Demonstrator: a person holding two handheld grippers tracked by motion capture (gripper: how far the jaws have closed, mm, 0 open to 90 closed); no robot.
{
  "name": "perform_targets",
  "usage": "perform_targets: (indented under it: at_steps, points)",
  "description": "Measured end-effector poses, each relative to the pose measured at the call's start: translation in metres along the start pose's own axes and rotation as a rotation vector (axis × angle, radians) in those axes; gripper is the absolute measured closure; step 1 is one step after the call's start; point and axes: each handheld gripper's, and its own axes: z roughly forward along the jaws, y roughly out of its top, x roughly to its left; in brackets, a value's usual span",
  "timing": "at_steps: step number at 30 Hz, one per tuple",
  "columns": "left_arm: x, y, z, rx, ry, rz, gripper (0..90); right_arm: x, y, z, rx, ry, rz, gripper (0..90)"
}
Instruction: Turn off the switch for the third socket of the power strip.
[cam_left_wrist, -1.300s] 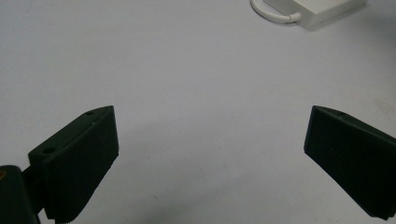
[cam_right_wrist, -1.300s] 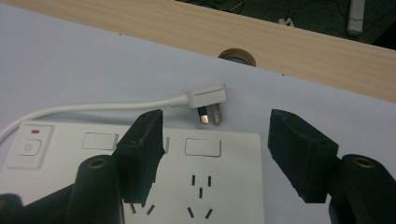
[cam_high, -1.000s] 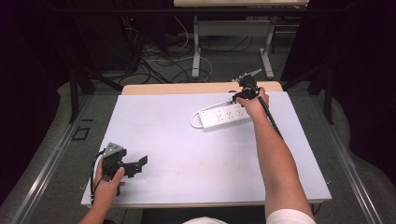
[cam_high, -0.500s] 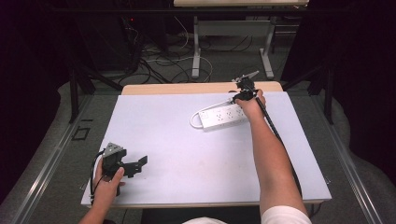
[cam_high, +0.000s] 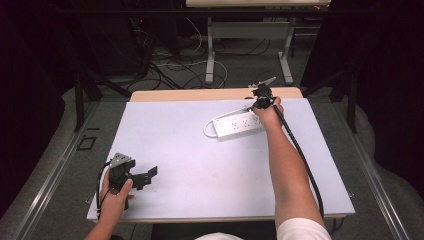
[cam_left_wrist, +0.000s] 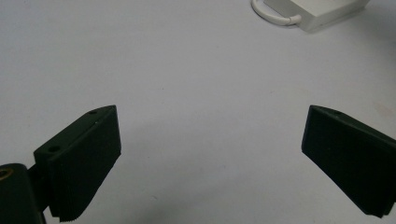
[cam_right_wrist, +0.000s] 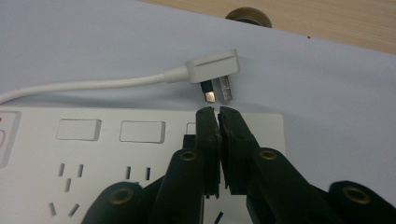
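The place looks like a lab or test room, though its dark edges hide much. A white work table (cam_high: 210, 165) stands on a grey floor (cam_high: 65, 165) amid black frame struts (cam_high: 80, 95). Loose cables (cam_high: 175, 60) trail beneath a second desk (cam_high: 250, 4) behind, near dark equipment (cam_high: 130, 35).

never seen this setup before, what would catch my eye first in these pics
The white power strip at the far right of the pale table stands out, with the right gripper shut over its end, gripping nothing that can be seen. Just beyond it lies the strip's own white plug, prongs bare, beside the strip. At the near left corner the left gripper is held wide open over bare table.
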Motion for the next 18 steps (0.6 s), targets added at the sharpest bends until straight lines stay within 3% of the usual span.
perform_targets:
  at_steps: [18]
  points:
    - [0.002, 0.000, 0.000, 0.008, 0.001, -0.003, 5.5, -0.003, -0.002, 0.015, 0.008, -0.039, 0.015, 88.8]
